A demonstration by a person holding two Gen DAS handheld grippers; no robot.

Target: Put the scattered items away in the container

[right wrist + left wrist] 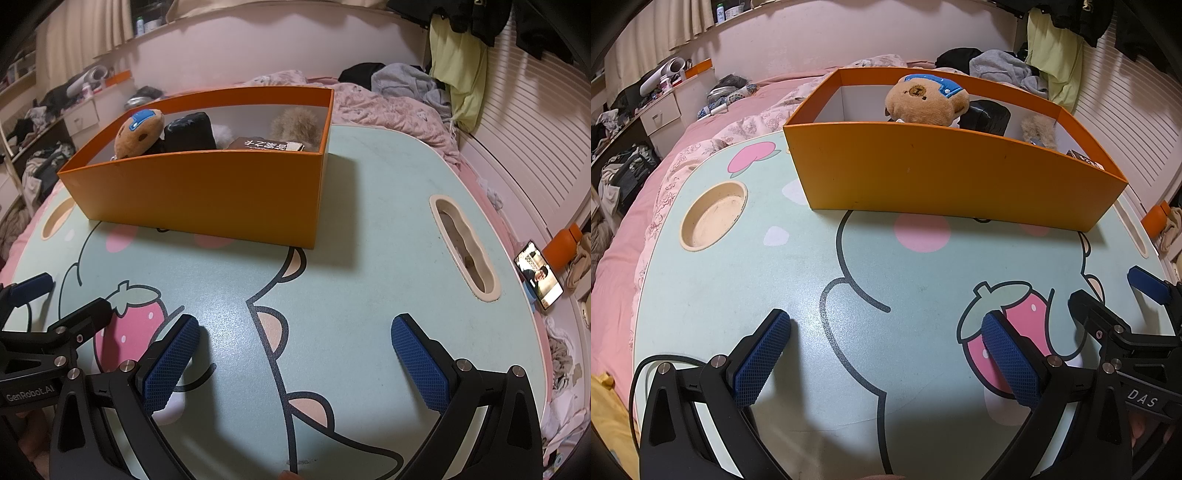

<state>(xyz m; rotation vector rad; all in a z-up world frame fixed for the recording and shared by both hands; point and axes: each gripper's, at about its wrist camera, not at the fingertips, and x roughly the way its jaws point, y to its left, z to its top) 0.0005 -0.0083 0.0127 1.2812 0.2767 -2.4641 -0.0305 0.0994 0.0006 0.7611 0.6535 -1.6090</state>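
Two grippers hang side by side over the lap table (738,280), both spread wide and holding nothing: the left gripper (886,339) and the right gripper (295,339) just beside it at three o'clock. From the left one, the orange box (942,173) stands on the table at twelve o'clock, holding a plush bear (923,99), a black pouch (986,116), a furry toy (295,123) and a dark booklet (266,144). At ten o'clock sits the table's round cup hole (713,216).
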